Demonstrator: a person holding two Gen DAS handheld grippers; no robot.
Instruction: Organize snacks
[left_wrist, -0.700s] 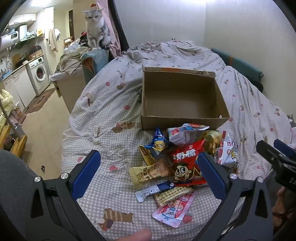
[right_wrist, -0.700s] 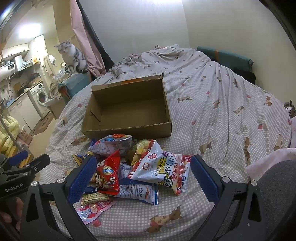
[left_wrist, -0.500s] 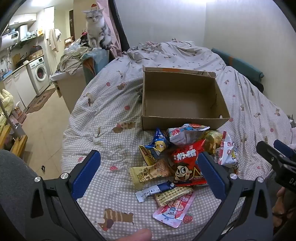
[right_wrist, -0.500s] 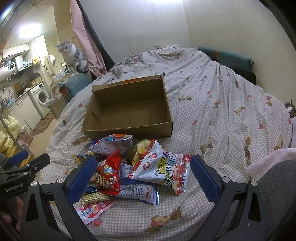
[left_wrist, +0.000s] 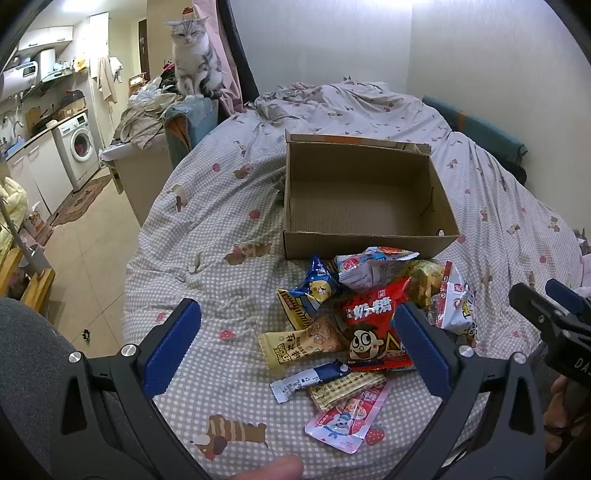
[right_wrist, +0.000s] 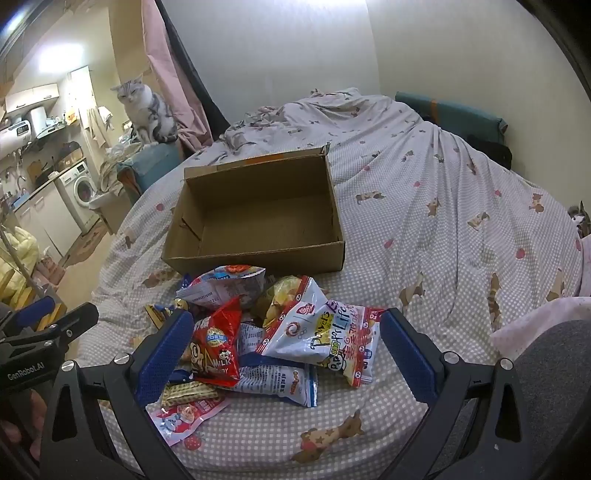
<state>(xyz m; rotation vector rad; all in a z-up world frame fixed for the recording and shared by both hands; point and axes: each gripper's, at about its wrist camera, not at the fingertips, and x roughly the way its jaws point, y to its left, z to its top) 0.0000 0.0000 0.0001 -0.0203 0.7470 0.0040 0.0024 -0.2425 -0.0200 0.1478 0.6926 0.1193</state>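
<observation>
Both grippers, left (left_wrist: 297, 345) and right (right_wrist: 284, 350), level, jaws spread, over snacks (right_wrist: 258, 332).

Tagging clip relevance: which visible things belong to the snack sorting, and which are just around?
Job:
cardboard box, empty
snack pile on the bed
left gripper and right gripper, both open

Lying about:
cat
washing machine
clothes heap

Brown cardboard box (left_wrist: 364, 206), red candy bag (left_wrist: 373, 328), yellow wrapper (left_wrist: 301, 341), pink/white checked bedsheet (left_wrist: 221, 258) w/ bear print, grey tabby cat (left_wrist: 194, 61).
</observation>
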